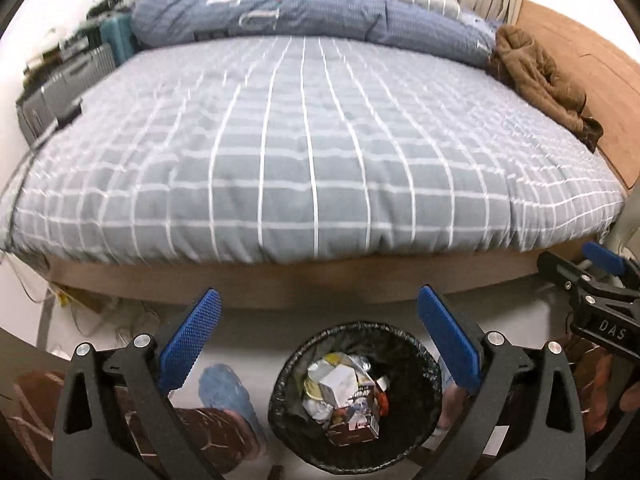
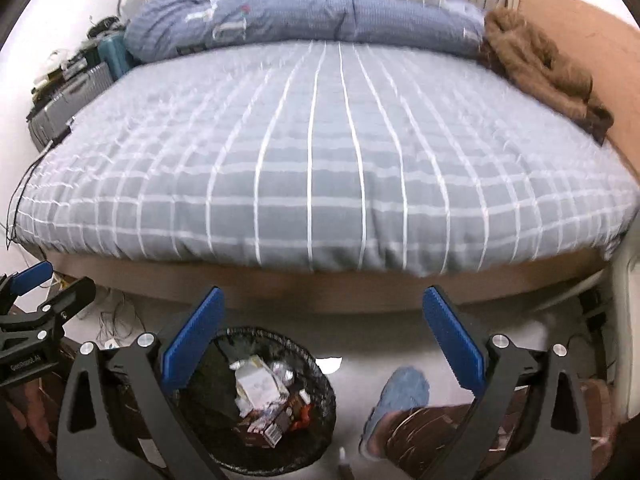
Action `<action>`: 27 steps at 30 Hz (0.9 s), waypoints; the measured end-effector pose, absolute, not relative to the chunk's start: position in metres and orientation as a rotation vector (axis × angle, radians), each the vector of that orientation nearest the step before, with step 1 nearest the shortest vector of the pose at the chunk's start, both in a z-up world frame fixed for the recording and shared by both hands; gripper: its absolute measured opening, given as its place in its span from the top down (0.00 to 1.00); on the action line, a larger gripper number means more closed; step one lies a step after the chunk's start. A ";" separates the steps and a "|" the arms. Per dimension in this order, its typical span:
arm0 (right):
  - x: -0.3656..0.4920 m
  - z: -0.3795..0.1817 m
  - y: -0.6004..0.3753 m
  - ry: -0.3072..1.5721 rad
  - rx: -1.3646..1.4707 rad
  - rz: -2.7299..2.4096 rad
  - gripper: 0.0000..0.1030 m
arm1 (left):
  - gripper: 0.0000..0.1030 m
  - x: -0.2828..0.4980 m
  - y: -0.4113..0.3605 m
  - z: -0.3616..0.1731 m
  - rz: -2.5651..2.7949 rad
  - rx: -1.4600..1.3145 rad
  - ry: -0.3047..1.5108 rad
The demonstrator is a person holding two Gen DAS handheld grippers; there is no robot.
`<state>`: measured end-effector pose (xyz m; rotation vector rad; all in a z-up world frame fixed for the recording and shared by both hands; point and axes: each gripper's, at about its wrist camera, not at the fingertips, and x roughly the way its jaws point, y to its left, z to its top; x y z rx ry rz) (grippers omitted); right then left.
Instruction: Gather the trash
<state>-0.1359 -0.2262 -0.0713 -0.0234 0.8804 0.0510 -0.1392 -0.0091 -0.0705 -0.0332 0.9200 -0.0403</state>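
Observation:
A round black trash bin (image 1: 424, 412) lined with a black bag stands on the floor at the foot of the bed; it holds crumpled wrappers, foil and small cartons (image 1: 344, 396). It also shows in the right wrist view (image 2: 320, 412). My left gripper (image 1: 318, 304) is open and empty, above the bin. My right gripper (image 2: 323, 300) is open and empty, above the floor just right of the bin. Each gripper shows at the edge of the other's view: the right one (image 1: 592, 280), the left one (image 2: 36, 292).
A bed with a grey checked sheet (image 1: 312, 148) fills the middle. A blue duvet (image 1: 304, 12) and pillow lie at its head, a brown garment (image 1: 540, 80) on its right edge. Suitcases (image 1: 60, 92) and cables stand left. My slippered feet (image 2: 400, 404) stand by the bin.

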 end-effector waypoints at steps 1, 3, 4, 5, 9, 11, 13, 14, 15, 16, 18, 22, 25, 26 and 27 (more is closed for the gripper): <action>-0.139 -0.061 -0.224 0.858 -0.032 0.053 0.07 | 0.06 -0.141 -0.008 -0.065 -0.043 -0.035 0.908; -0.147 -0.044 -0.221 0.825 -0.042 0.063 0.07 | 0.06 -0.148 -0.008 -0.048 -0.049 -0.044 0.879; -0.152 -0.035 -0.219 0.807 -0.046 0.068 0.07 | 0.06 -0.151 -0.007 -0.039 -0.049 -0.049 0.864; -0.156 -0.028 -0.218 0.793 -0.049 0.071 0.07 | 0.06 -0.156 -0.006 -0.030 -0.049 -0.056 0.854; -0.175 0.006 -0.214 0.732 -0.044 0.074 0.07 | 0.06 -0.172 -0.004 -0.005 -0.058 -0.073 0.825; -0.183 0.018 -0.212 0.714 -0.037 0.075 0.07 | 0.06 -0.182 -0.004 0.009 -0.055 -0.071 0.806; -0.192 0.027 -0.211 0.701 -0.031 0.071 0.07 | 0.06 -0.191 -0.003 0.017 -0.056 -0.078 0.796; -0.195 0.030 -0.211 0.701 -0.027 0.068 0.07 | 0.06 -0.195 -0.003 0.020 -0.059 -0.084 0.793; -0.198 0.033 -0.212 0.706 -0.020 0.067 0.07 | 0.06 -0.199 -0.002 0.024 -0.066 -0.089 0.790; -0.201 0.035 -0.212 0.707 -0.012 0.071 0.07 | 0.06 -0.203 -0.002 0.028 -0.070 -0.089 0.786; -0.205 0.038 -0.213 0.705 -0.001 0.077 0.07 | 0.06 -0.209 -0.003 0.032 -0.072 -0.081 0.777; -0.211 0.042 -0.212 0.702 -0.003 0.072 0.07 | 0.06 -0.214 -0.003 0.034 -0.081 -0.080 0.778; -0.212 0.040 -0.210 0.705 -0.005 0.073 0.07 | 0.06 -0.215 -0.004 0.034 -0.079 -0.076 0.777; -0.213 0.039 -0.210 0.705 -0.006 0.073 0.07 | 0.06 -0.214 -0.004 0.034 -0.078 -0.071 0.776; -0.212 0.038 -0.210 0.707 -0.008 0.072 0.07 | 0.06 -0.214 -0.004 0.034 -0.078 -0.071 0.777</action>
